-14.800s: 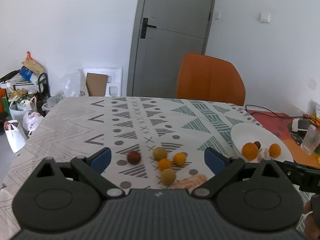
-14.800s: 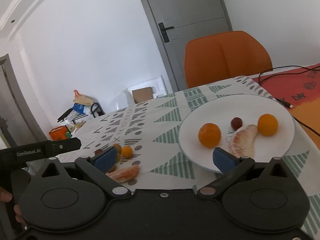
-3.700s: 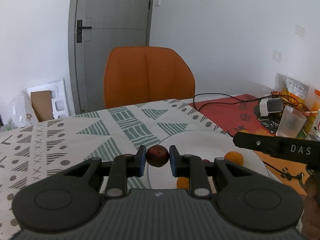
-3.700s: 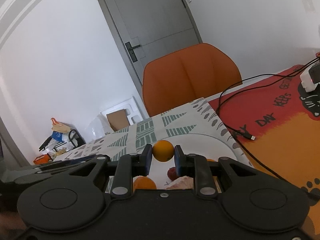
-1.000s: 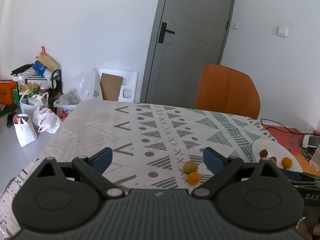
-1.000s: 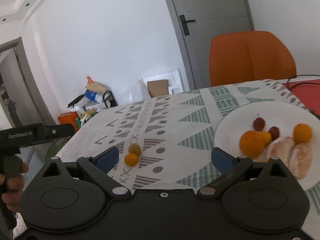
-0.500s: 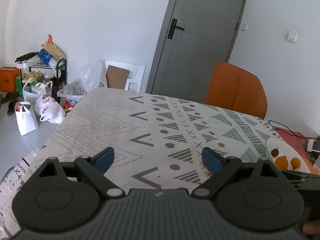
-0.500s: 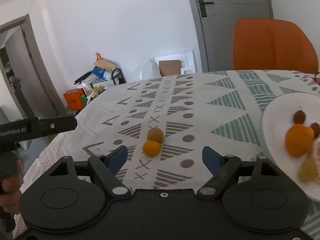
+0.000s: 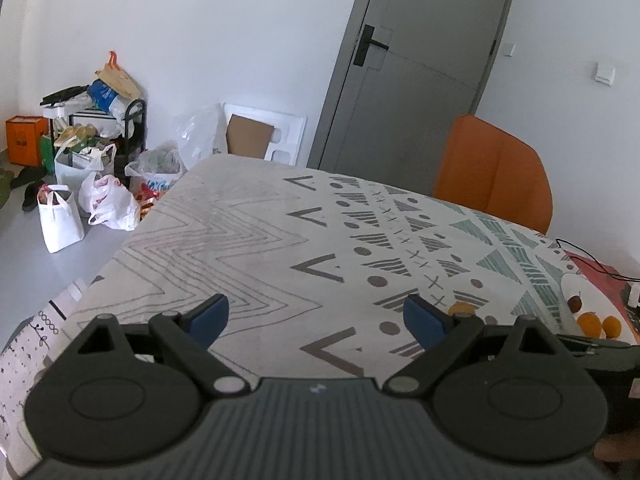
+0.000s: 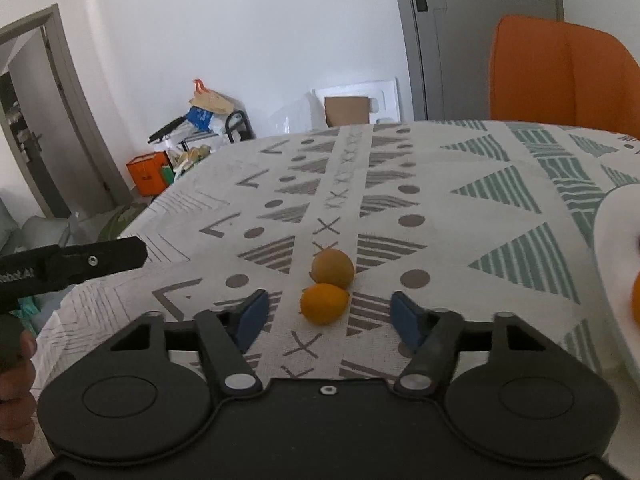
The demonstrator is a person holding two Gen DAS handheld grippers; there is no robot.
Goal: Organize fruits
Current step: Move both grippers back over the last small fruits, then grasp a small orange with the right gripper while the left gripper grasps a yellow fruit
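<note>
In the right wrist view a small orange fruit (image 10: 324, 303) and a brownish-yellow fruit (image 10: 333, 269) lie touching on the patterned tablecloth (image 10: 440, 184). My right gripper (image 10: 327, 316) is open, its blue pads on either side of the orange fruit, just short of it. The white plate (image 10: 612, 240) is at the right edge, an orange fruit (image 10: 635, 300) partly showing on it. My left gripper (image 9: 316, 318) is open and empty over the cloth; an orange fruit (image 9: 462, 309) peeks beside its right finger. The plate (image 9: 600, 300) with fruits (image 9: 590, 324) is at its far right.
An orange chair (image 10: 560, 80) stands behind the table by a grey door (image 9: 420, 60). Bags and a cluttered rack (image 9: 92, 152) sit on the floor left of the table. The left gripper's body (image 10: 72, 264) shows at the left of the right wrist view.
My right gripper has moved left and down toward the two loose fruits, now between its pads. My left gripper has drifted left, away from the plate. Both stay open.
</note>
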